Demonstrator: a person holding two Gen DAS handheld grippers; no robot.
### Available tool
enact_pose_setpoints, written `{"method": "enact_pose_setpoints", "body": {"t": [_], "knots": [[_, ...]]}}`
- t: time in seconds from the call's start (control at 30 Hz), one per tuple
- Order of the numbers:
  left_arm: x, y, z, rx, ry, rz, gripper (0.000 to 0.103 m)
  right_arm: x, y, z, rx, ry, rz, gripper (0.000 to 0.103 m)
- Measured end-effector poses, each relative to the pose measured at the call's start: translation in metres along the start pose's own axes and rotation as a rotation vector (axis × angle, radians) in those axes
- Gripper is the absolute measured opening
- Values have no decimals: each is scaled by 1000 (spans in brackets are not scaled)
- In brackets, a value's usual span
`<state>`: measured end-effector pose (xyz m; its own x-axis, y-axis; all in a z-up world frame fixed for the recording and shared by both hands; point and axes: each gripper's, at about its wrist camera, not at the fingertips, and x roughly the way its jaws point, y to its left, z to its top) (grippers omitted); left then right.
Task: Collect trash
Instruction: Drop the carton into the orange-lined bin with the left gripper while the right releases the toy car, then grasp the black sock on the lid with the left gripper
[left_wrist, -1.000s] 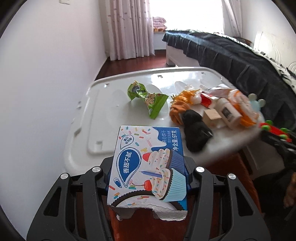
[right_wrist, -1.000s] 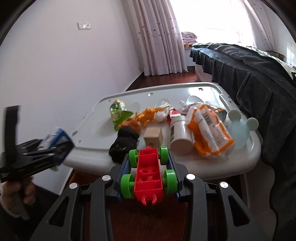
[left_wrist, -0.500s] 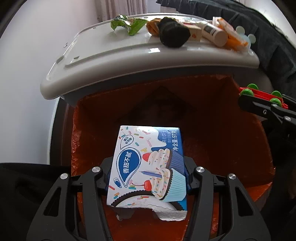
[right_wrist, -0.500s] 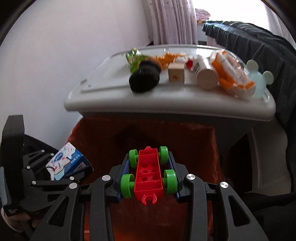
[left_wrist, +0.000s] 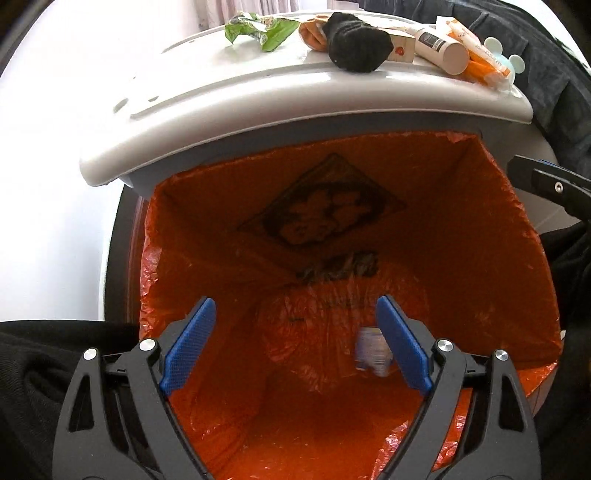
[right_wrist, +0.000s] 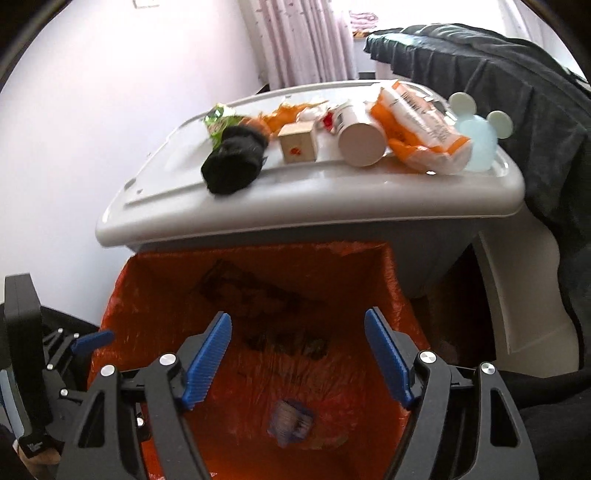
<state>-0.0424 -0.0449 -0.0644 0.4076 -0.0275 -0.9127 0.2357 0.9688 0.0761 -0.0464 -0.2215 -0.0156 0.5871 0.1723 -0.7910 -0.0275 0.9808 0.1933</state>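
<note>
Both the left gripper (left_wrist: 295, 345) and right gripper (right_wrist: 297, 358) hang over the orange bin liner (left_wrist: 207, 206), jaws opening with nothing between them; a blurred box (right_wrist: 291, 419) lies below. Remaining trash, including the green wrapper (left_wrist: 264, 31), sits beyond on the white lid (right_wrist: 317, 192). Only the right view shows 2 mouse-eared discs.

Left gripper (left_wrist: 295, 341) opening, empty, over orange bag (left_wrist: 480, 258); blurred box (left_wrist: 371, 350) inside, below the pads.
</note>
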Motion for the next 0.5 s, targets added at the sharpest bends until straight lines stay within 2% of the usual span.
{"method": "enact_pose_setpoints", "body": {"t": [0.17, 0.27, 0.37, 0.5], "knots": [[-13, 1, 5, -1, -23, -16, 86, -7, -9, 6, 44, -49, -15, 74], [-23, 1, 14, -7, -42, -54, 86, -19, -17, 10, 77, -108, -50, 74], [-33, -3, 34, 13, -89, -58, 86, -34, -28, 13, 124, -186, -96, 74], [-44, -11, 81, 4, -162, -76, 86, -48, -48, 14, 206, -249, -139, 74]]}}
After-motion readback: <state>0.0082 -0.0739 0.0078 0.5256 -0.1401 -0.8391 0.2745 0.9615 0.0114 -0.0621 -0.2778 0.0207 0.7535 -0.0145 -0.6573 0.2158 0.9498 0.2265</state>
